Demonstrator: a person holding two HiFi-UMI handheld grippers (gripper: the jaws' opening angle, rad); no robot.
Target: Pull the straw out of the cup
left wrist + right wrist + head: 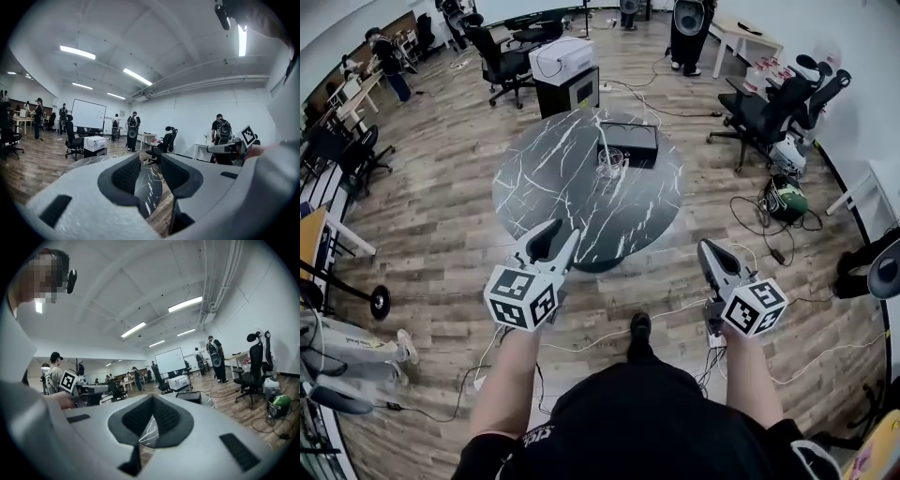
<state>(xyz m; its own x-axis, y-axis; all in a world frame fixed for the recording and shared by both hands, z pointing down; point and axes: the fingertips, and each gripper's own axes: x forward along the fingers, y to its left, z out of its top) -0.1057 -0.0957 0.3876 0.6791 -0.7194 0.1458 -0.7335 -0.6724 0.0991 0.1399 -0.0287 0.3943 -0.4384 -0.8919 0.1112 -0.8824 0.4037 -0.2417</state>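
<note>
Left gripper (553, 240) jaws partly open, empty; right gripper (713, 255) jaws closed, empty. Straw (604, 145) looks light and bendy, so I'd pinch gently above the cup (611, 167).

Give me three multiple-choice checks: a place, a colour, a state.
1. The cup stands: A) on the floor B) on the round table beside the black box C) in a gripper
2. The round table is: A) white B) wooden C) black, white-veined
3. The left gripper is: A) shut on the black box B) shut on the cup C) open, empty
B: head view shows it there. C: dark marble pattern. C: jaws apart, nothing between.
</note>
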